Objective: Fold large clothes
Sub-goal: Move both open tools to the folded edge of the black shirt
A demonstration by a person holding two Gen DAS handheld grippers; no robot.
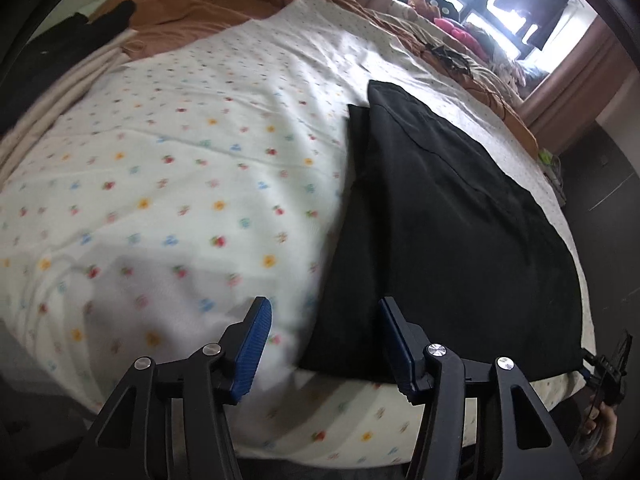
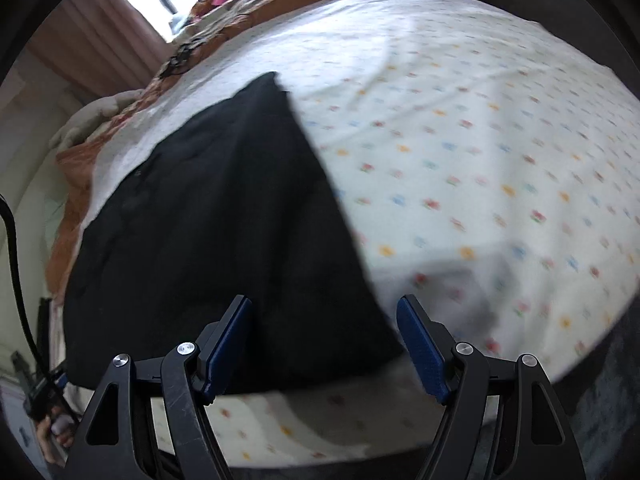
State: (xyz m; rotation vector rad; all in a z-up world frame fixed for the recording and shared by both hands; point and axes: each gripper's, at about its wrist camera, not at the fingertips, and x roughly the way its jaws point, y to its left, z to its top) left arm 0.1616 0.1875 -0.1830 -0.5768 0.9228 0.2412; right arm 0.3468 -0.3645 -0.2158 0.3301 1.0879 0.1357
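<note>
A black garment (image 1: 448,220) lies flat and folded lengthwise on a white bedspread with small coloured flowers (image 1: 180,184). It also shows in the right wrist view (image 2: 216,220), reaching the near edge of the bed. My left gripper (image 1: 324,316) is open and empty, held above the garment's near edge at one side. My right gripper (image 2: 324,316) is open and empty above the same near edge. The other gripper shows at the frame edge in each view (image 1: 608,368) (image 2: 40,392), held by a hand.
An orange blanket (image 1: 192,4) and beige and black folded clothes (image 1: 60,68) lie at the far left of the bed. Pink and patterned items (image 1: 460,32) sit by a bright window with brown curtains (image 1: 576,76). Dark floor (image 2: 608,400) lies beside the bed.
</note>
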